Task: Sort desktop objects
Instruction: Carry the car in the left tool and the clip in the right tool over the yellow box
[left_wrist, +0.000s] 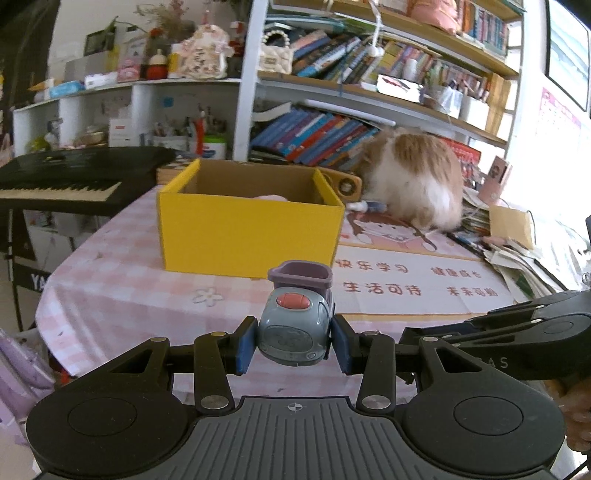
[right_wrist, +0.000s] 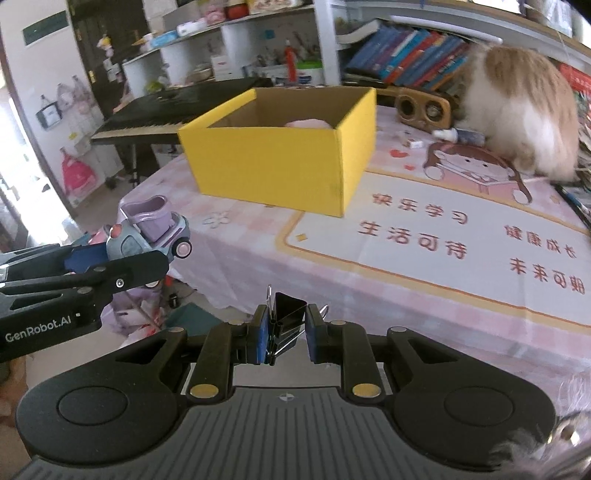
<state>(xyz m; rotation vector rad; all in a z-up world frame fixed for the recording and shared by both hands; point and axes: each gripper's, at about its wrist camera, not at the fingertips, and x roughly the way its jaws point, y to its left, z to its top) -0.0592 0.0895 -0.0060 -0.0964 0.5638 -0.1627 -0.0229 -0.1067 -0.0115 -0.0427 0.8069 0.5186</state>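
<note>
My left gripper (left_wrist: 293, 341) is shut on a grey-and-purple toy car (left_wrist: 295, 321) and holds it above the table's near edge, short of the yellow box (left_wrist: 251, 229). The same car (right_wrist: 155, 232) shows at the left of the right wrist view, in the left gripper (right_wrist: 122, 258). My right gripper (right_wrist: 286, 334) is shut on a black binder clip (right_wrist: 288, 314), near the table's front edge. The yellow box (right_wrist: 280, 162) stands open further back with something pink (right_wrist: 308, 123) inside.
An orange-and-white cat (left_wrist: 413, 177) sits at the back right of the pink table mat (right_wrist: 424, 236), beside a wooden speaker (right_wrist: 423, 109) and a small bottle (right_wrist: 458, 136). A keyboard (left_wrist: 55, 181) stands left of the table. Paper piles (left_wrist: 524, 251) lie at the right edge.
</note>
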